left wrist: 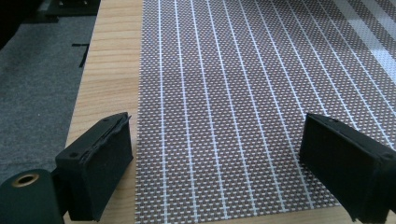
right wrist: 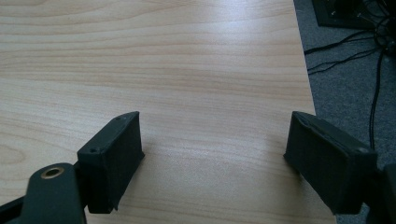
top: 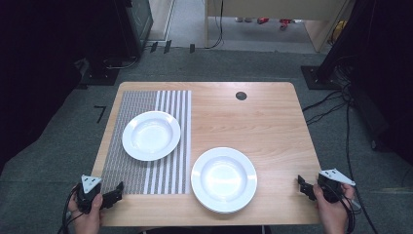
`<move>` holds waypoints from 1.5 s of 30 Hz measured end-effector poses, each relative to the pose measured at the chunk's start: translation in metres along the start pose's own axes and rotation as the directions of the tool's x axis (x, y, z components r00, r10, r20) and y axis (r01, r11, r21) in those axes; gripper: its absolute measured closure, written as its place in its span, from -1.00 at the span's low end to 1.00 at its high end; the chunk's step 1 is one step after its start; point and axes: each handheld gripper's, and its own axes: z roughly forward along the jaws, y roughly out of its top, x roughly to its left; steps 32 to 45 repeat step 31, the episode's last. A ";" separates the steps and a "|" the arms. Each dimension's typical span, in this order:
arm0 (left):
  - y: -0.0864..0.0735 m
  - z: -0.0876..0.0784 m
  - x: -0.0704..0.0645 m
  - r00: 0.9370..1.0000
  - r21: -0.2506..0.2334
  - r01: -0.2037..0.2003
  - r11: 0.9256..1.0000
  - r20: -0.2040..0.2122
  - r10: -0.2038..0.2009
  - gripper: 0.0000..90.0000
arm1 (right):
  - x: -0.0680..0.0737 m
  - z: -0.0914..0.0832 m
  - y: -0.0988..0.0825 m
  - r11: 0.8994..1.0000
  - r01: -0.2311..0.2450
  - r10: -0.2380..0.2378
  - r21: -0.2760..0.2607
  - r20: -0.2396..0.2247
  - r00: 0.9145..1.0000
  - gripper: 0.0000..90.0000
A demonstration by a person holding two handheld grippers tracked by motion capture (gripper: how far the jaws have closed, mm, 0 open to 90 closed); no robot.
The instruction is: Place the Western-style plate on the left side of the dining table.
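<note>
Plates sit ahead of me on the bench, two of them, both white and both clear of my fingers. The left plate rests on the mat, towards its far half. The right plate lies on bare wood, just beside the mat's right edge and nearer to me.

My left gripper hovers at the near left corner of the bench, over the mat's near edge. In the left gripper view its fingers stand wide apart with nothing between them but the woven mat below; a strip of bench runs along the left side. The left plate is well ahead of these fingers, and the right plate lies off to their right.

My right gripper is at the near right edge of the bench. In the right gripper view its fingers are spread wide too, empty, with plain wood under them and the bench edge by the right-hand finger. The right plate lies near these fingers, to their left, apart from them; the left plate is well apart, across the bench.

Neither plate is touched.
</note>
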 end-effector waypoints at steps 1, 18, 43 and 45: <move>0.000 0.000 0.000 1.000 0.000 0.000 1.000 0.000 0.000 -0.79 | 0.000 0.000 0.000 1.000 0.003 -0.003 -0.001 -0.001 1.000 -0.60; 0.000 0.000 0.000 1.000 0.001 -0.001 1.000 0.001 0.001 -0.79 | 0.000 0.001 0.000 1.000 0.007 -0.007 0.004 -0.004 1.000 -0.66; 0.001 0.000 0.001 1.000 0.004 -0.006 1.000 0.006 0.006 -0.79 | 0.000 0.001 0.000 1.000 0.001 -0.001 0.009 0.000 1.000 -0.70; 0.001 0.000 0.001 1.000 0.004 -0.006 1.000 0.006 0.006 -0.79 | 0.000 0.001 0.000 1.000 0.001 -0.001 0.009 0.000 1.000 -0.70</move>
